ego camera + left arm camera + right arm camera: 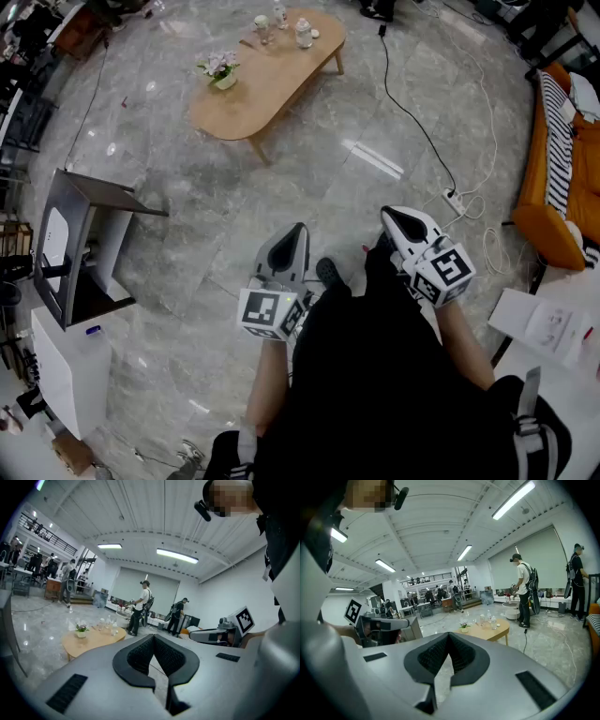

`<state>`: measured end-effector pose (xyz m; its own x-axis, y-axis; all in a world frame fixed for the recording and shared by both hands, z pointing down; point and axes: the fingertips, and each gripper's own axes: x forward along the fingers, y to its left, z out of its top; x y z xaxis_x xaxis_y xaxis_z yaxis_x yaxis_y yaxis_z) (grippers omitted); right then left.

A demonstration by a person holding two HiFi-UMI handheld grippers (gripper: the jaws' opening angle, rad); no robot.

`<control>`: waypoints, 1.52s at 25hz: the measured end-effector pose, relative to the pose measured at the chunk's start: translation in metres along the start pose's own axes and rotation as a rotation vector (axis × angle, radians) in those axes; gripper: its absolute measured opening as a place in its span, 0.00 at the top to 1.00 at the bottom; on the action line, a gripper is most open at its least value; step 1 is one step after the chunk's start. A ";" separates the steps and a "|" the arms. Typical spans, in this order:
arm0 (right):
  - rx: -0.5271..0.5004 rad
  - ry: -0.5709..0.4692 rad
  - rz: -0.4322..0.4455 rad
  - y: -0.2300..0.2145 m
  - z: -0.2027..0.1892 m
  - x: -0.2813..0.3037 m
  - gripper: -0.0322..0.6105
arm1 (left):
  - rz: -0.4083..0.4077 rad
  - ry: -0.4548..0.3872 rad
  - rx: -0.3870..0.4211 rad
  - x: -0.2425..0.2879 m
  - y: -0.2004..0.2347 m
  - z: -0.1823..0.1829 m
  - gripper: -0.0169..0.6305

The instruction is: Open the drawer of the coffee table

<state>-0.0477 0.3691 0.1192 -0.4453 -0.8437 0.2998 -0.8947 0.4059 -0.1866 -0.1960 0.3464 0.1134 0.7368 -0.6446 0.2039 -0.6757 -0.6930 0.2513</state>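
The coffee table [272,84] is seen in smooth, matt pale wood; the floor [225,234] is finished in glossy grey stone.

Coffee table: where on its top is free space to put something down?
Bare: the near rounded end of the coffee table, in front of the flower pot, and the middle between pot and bottles. Crowded: the far end around the bottles.
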 end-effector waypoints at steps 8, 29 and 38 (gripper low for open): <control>-0.025 0.003 0.001 0.005 0.004 -0.003 0.93 | -0.002 -0.006 0.012 0.001 0.005 0.008 0.95; -0.008 -0.014 0.026 -0.125 0.019 0.002 0.93 | 0.094 0.010 0.018 0.107 -0.029 0.024 0.95; -0.040 0.032 0.214 -0.203 0.030 0.022 0.93 | 0.229 -0.041 -0.019 0.185 -0.065 0.035 0.95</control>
<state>0.1251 0.2578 0.1356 -0.6257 -0.7255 0.2866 -0.7799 0.5887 -0.2125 -0.0161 0.2608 0.1017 0.5623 -0.7974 0.2190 -0.8246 -0.5209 0.2205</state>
